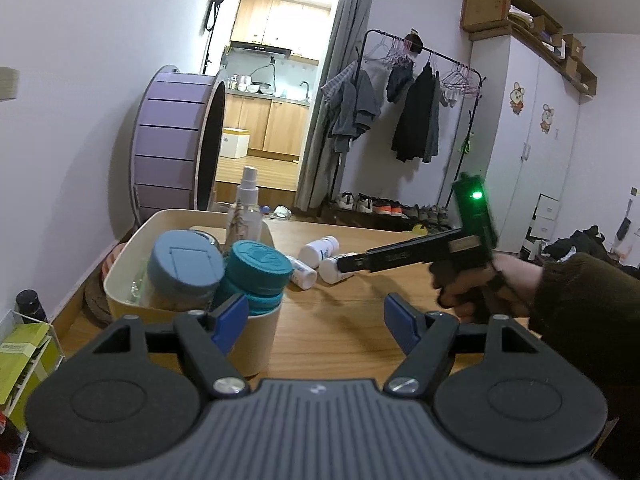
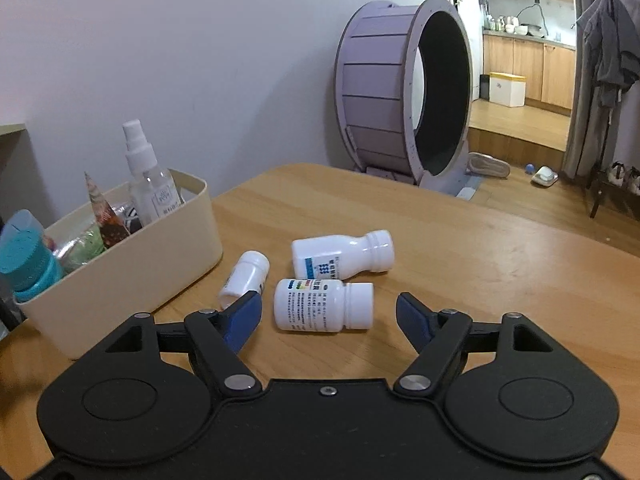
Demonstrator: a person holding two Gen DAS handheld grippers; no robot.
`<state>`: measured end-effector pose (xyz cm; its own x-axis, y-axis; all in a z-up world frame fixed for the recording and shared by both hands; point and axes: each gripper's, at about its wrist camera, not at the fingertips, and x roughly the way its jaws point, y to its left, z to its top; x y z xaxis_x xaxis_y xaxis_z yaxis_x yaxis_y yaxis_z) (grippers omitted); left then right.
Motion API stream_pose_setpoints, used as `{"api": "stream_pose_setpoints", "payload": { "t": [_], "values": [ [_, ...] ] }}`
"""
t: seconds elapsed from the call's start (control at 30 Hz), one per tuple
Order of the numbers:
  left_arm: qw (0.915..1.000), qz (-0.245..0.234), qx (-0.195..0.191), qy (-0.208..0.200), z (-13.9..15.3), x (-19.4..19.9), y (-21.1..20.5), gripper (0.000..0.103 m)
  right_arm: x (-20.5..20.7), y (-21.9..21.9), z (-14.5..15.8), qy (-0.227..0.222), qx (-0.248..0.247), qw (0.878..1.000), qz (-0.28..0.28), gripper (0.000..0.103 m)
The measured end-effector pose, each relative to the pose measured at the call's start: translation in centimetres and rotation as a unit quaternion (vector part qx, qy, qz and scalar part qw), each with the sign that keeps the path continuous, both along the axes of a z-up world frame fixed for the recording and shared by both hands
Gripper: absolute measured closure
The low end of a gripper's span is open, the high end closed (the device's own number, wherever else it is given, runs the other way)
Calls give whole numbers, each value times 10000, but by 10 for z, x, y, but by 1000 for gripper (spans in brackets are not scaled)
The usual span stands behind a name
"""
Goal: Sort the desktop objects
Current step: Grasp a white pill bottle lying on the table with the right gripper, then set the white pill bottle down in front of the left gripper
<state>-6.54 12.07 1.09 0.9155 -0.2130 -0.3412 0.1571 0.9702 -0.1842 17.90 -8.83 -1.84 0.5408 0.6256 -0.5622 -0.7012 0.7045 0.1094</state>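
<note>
Jaws on both grippers stand released and hold nothing. On the right gripper (image 2: 329, 316), the blue fingers straddle the nearest bottle (image 2: 320, 305), a white pill bottle lying on its side on the wooden table (image 2: 500, 264), cap pointing right; the pads are apart from it on both sides.

2 more white bottles lie close by: a larger bottle (image 2: 340, 254) just behind it and a small bottle (image 2: 245, 276) to its left, next to the left blue finger (image 2: 242, 318).

Likely faults from this position:
1. The bottle is round and lies lengthwise across the jaws. The pads would close on its base and cap, and an off-centre closure could roll or pivot it out.
2. The left finger may nudge the small bottle and push it against the cream bin (image 2: 132, 280).
3. The bin is already crowded with a spray bottle (image 2: 150, 184) and 2 teal-lidded jars (image 1: 256, 276), so a carelessly dropped bottle could tip them.

The left gripper (image 1: 316, 324) hovers by the bin's near corner, clear of the bottles.
</note>
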Motion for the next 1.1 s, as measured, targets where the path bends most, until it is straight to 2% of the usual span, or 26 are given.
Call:
{"api": "stream_pose_setpoints", "payload": {
  "t": [0.07, 0.1, 0.13, 0.17, 0.33, 0.5, 0.67, 0.87, 0.97, 1.1],
  "values": [
    [10000, -15, -1, 20, -1, 2, -1, 29, 2, 7, -5, 19, 4, 10000, 36, 25],
    [10000, -22, 0, 32, -2, 2, -1, 29, 1, 9, -7, -4, -61, 9999, 82, 28],
    [10000, -30, 2, 45, -2, 2, -1, 29, 1, 12, -8, -27, -126, 9998, 127, 32],
    [10000, -29, -1, 53, -3, 3, -2, 29, 0, 13, -10, -1, -178, 9997, 151, 45],
    [10000, -34, -21, 87, -3, 6, -2, 29, -18, -6, -6, 104, -112, 9994, 309, 45],
    [9998, -148, 10, 95, -3, 6, -9, 29, -57, -29, 6, 113, -162, 9976, 658, 45],
    [9996, -250, 43, 137, -5, 8, -17, 29, -100, -42, 10, 48, -202, 9951, 967, 45],
    [9984, -477, 186, 250, -10, 10, -31, 29, -129, -47, 8, -86, -381, 9920, 1198, 45],
    [9972, -604, 150, 420, -12, 15, -37, 29, -135, -51, 7, -145, -382, 9922, 1175, 43],
    [9946, -744, 226, 693, -10, 25, -46, 29, -144, -65, 13, -164, -214, 9936, 1093, 24]
  ]
}}
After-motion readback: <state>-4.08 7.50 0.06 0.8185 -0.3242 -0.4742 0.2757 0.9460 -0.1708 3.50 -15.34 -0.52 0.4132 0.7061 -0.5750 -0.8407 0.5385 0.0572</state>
